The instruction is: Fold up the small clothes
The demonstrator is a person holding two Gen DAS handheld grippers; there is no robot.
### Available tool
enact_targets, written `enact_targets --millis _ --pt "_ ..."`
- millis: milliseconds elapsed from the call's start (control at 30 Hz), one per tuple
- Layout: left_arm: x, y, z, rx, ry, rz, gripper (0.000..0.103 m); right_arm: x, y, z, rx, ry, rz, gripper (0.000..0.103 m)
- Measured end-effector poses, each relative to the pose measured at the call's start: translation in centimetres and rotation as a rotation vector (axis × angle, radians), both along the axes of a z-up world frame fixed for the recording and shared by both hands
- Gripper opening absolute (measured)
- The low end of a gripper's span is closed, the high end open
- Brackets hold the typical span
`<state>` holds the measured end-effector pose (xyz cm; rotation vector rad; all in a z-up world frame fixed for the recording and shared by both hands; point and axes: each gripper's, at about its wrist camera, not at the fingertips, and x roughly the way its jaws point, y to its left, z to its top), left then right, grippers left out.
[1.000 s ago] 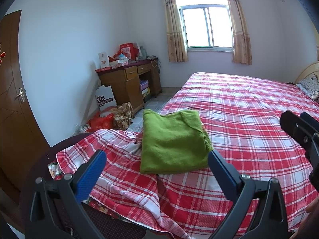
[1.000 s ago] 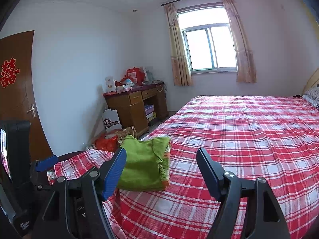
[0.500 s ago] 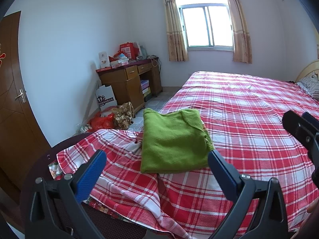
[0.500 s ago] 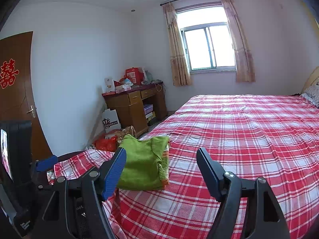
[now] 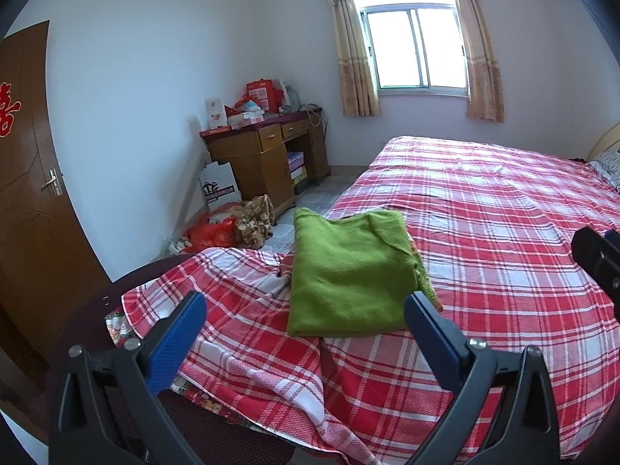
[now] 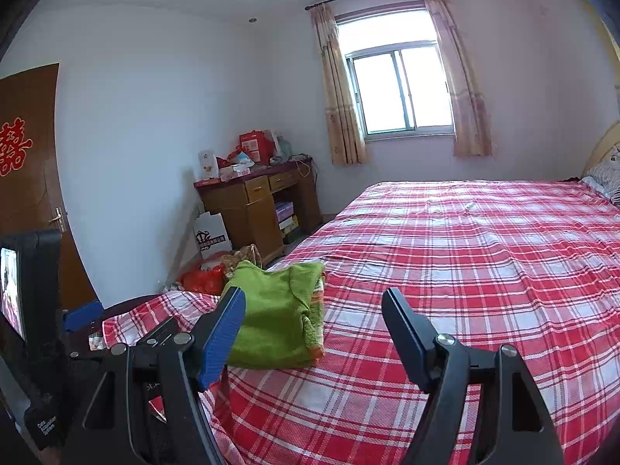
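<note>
**Nothing has moved in the last second: both grippers hang open over a finished fold**

Nothing in either view differs from a second ago. The bed (image 5: 503,209) with its red plaid sheet looks the same, the green garment (image 5: 348,271) lies where it lay, and neither of my hands has shifted. I read that as a pause after a completed fold: the garment is already a tidy rectangle, so this piece looks done, and I see no other loose clothing on the sheet to take up next.

The folded garment sits near the foot corner of the bed, close to the side edge that faces the wooden desk (image 5: 267,162), on the part where the sheet is rumpled. A strip of orange-striped cloth shows under its right edge; whether that is a second garment I cannot tell.

My left gripper (image 5: 306,333) is spread wide and empty, hovering just short of the garment's near edge, not touching it. My right gripper (image 6: 314,333) is likewise spread and empty; the garment lies ahead of its left finger, apart from it.
</note>
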<state>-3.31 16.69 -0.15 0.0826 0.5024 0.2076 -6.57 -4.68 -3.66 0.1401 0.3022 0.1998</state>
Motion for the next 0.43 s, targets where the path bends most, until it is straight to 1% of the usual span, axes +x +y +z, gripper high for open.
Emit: enact_targets --millis 100,233,333,433 --pt "-0.09 -0.18 0.05 0.009 -0.01 -0.01 0.103 0.04 -0.01 -0.09 0.004 0.003 -0.003 0.074" --pt "0.1 0.05 -0.11 -0.02 0.0 -0.033 0.103 0.15 -0.03 -0.14 0.005 0.01 -0.001 0.074" --pt "0.42 0.12 -0.4 -0.019 0.014 -0.024 0.103 0.14 0.0 -0.12 0.005 0.012 0.003 0.074" --pt "0.75 0.45 -0.6 -0.036 0.03 -0.016 0.103 0.24 -0.03 -0.17 0.006 0.016 0.001 0.074"
